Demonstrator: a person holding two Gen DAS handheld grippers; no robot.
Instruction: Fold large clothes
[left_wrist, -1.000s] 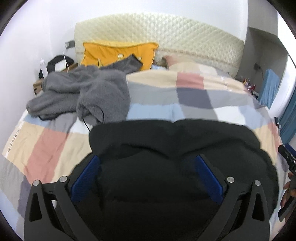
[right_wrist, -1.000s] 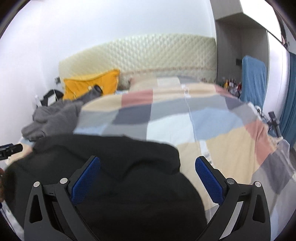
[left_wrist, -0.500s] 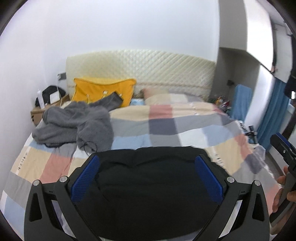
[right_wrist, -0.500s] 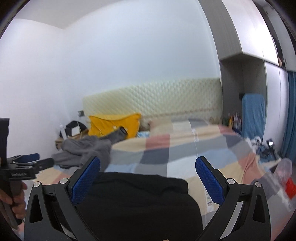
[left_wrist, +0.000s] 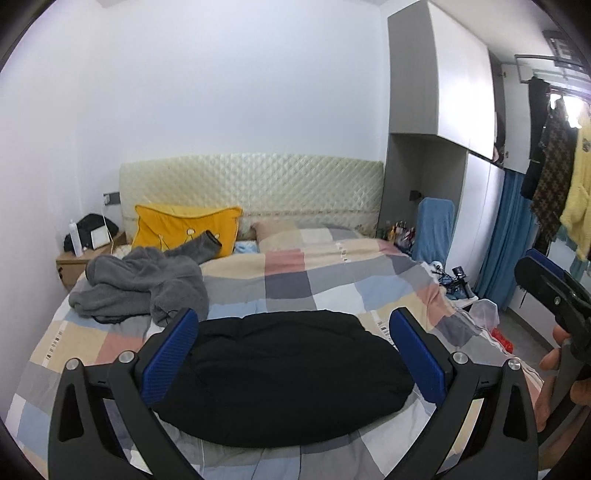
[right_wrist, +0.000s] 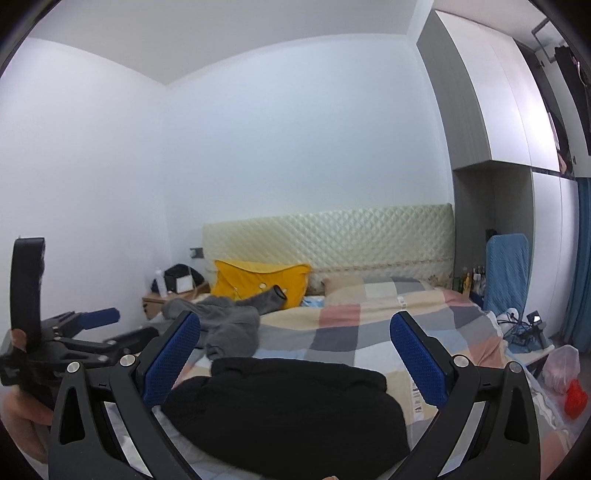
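Resting black garment, smooth rounded bundle

Bright even light, sharp, edges warped (fisheye)

Left wrist view: black garment partly covered at both sides by the left gripper frame, so its side edges can't be read. Right gripper cut off by the pic's right edge; only part of its frame and some of the hand show.

Right wrist view: garment's near edge runs under the right gripper frame and off the bottom. Left gripper half hidden at the left edge.

Grey garment is bunched, shape unclear. Nightstand items and small bottles by the bed too small to identify.
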